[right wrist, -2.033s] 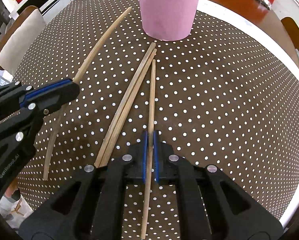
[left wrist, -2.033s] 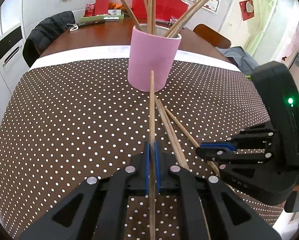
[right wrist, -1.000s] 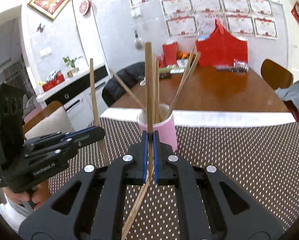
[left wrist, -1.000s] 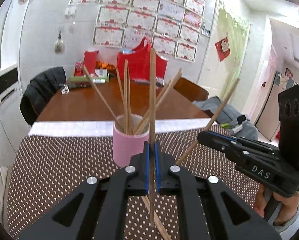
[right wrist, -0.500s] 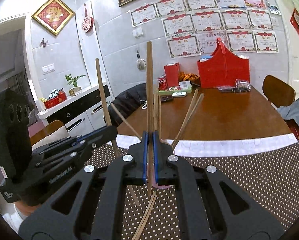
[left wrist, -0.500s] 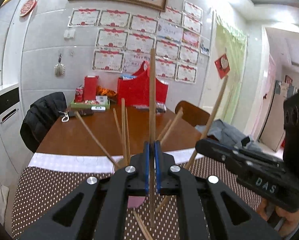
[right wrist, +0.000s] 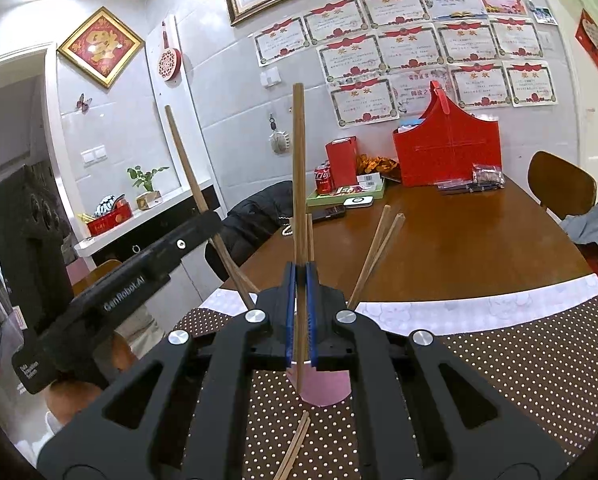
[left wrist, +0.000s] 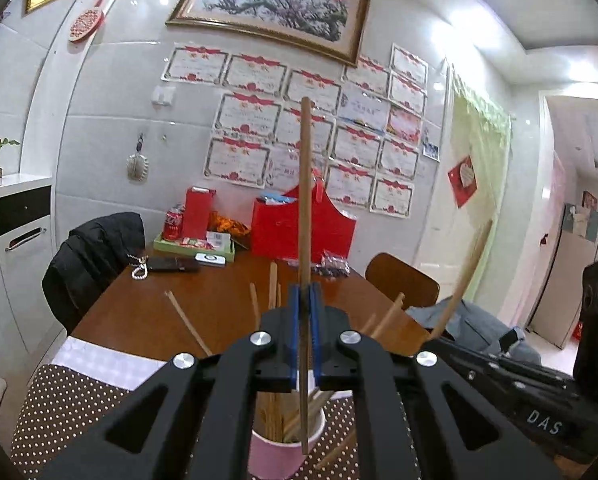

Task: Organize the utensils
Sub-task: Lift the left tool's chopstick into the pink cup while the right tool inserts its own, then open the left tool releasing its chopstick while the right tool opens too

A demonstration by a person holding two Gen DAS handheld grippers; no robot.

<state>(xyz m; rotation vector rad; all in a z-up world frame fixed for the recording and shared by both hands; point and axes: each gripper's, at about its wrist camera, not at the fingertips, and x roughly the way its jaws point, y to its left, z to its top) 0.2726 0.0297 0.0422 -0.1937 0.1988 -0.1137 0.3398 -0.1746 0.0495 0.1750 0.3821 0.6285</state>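
Grippers left [left wrist: 305, 336] and right [right wrist: 300, 312], each clamping a chopstick [left wrist: 305, 200], have risen above the cup [left wrist: 283, 446].

Cup up front on the dotted cloth, both grippers above it.

The cup [left wrist: 285, 446] stands on the dotted cloth [right wrist: 519, 364], chopsticks in the cup [left wrist: 273, 408] fanning out. Left gripper [left wrist: 305, 320] sits left of right gripper [right wrist: 301, 300], each pinching one upright chopstick [left wrist: 305, 220] [right wrist: 299, 184]. Two loose chopsticks [right wrist: 295, 446] lie on the cloth before the cup. Behind it, the wooden table [right wrist: 459, 240] carries a tote [right wrist: 447, 152] and a tray [left wrist: 195, 248].
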